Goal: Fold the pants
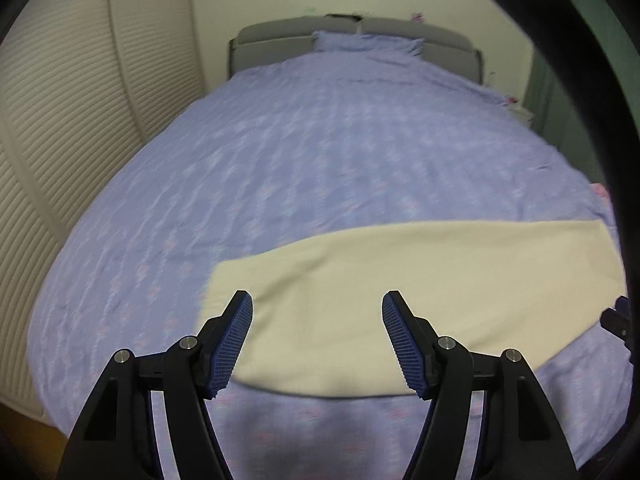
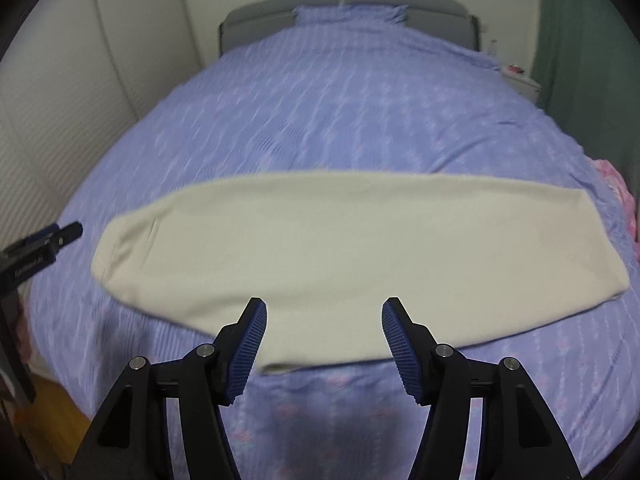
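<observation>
Two hand-held grippers hang above the near edge of a bed covered in a lavender patterned quilt [image 2: 320, 112], and neither holds anything. The left hand-held gripper [image 1: 317, 300] has its blue ribbed pads spread wide apart; the right hand-held gripper [image 2: 324, 306] stands equally wide.

The cream-coloured soft fabric pants [image 2: 340, 240] lie flat on the quilt as one long band running from 9 o'clock to 3 o'clock, apparently already folded lengthwise, leg on leg. In the left wrist view the pants [image 1: 400, 304] stretch away toward 3 o'clock, with their left end just ahead of the pads. A grey padded headboard [image 2: 260, 20] sits far off at 12 o'clock.

Judging by this layout, the step in hand is the crosswise fold. The next move likely calls for each gripper to go to an end of the band, close on both layers, and carry one end over to the other without dragging the fabric askew.
</observation>
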A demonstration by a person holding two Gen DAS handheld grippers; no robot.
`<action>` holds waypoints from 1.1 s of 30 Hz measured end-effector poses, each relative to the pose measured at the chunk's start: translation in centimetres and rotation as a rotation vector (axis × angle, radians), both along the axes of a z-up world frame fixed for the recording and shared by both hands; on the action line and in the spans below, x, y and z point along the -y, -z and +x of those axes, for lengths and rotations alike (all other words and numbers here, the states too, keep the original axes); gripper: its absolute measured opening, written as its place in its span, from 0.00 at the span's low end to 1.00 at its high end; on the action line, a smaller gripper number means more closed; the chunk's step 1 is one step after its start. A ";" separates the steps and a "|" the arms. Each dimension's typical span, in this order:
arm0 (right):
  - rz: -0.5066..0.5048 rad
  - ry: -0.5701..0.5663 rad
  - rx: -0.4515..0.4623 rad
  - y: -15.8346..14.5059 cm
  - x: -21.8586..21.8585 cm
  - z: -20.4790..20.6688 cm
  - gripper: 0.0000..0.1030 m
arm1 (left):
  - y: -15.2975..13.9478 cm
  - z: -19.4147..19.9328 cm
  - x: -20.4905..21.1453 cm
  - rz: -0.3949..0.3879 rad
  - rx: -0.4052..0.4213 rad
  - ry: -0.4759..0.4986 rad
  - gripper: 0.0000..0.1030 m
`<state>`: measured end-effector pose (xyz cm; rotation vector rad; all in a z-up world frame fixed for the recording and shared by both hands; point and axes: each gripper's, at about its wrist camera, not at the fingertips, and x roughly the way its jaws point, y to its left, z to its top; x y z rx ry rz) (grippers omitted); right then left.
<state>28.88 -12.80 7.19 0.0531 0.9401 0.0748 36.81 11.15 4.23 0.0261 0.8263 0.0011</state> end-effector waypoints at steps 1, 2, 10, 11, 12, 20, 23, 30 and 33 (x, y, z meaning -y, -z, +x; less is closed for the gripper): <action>0.000 0.016 0.008 -0.3 1.0 0.0 0.61 | -0.3 0.0 1.2 -0.009 0.004 0.014 0.65; 0.002 0.038 0.020 -0.8 2.5 0.0 0.62 | -0.4 0.2 2.5 -0.023 0.006 0.033 0.65; -0.004 0.184 0.070 -2.3 14.6 -0.5 0.67 | -0.9 1.0 15.7 -0.006 0.028 0.217 0.65; -0.001 0.193 0.075 -2.5 15.9 -0.5 0.67 | -1.3 1.1 16.8 -0.013 0.027 0.230 0.65; 0.004 0.204 0.083 -2.6 17.5 -0.5 0.67 | -1.4 1.4 18.7 -0.027 0.025 0.247 0.65; -0.003 0.282 0.115 -2.3 29.7 -0.5 0.67 | -1.3 2.6 32.9 -0.092 0.012 0.378 0.65; 0.008 0.325 0.117 -1.2 34.1 -0.3 0.67 | -0.7 3.6 38.2 -0.076 0.016 0.436 0.65; 0.147 0.488 0.084 3.3 41.9 -0.8 0.67 | 1.7 4.0 47.5 -0.031 -0.027 0.576 0.65; 0.263 0.587 0.056 6.2 44.9 -1.0 0.67 | 3.4 4.5 51.3 0.009 -0.044 0.635 0.65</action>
